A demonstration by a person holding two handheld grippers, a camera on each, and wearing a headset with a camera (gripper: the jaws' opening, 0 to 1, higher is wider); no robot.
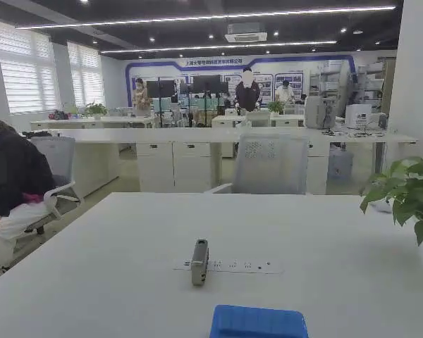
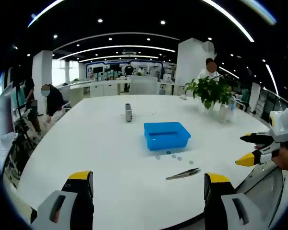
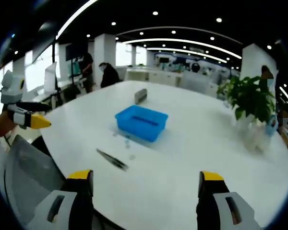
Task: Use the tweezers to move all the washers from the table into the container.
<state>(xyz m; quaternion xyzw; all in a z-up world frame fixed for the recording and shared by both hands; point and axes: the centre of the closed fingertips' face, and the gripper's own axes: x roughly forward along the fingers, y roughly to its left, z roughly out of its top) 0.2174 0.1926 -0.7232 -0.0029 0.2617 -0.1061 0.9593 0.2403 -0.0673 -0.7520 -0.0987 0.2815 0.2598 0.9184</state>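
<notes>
Tweezers (image 2: pixel 183 174) are seen lying untouched on the table (image 2: pixel 110 153), near tiny washers (image 2: pixel 179 158) barely made out beside the blue container (image 2: pixel 166 134). Left gripper (image 2: pixel 148 177) and right gripper (image 3: pixel 145 176) jaws are spread, nothing grasped.

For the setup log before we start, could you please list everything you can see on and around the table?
table: one, white.
container: one, blue, mid-table.
washers: about five, pale, on the table beside the container.
tweezers: one, metal, lying just past the washers from the container.
grey device: one, beyond the container, at a white socket strip.
plant: one, green, on the table.
chair: one, grey, at the far side.
left tongs: yellow-tipped, open.
right tongs: yellow-tipped, open.
</notes>
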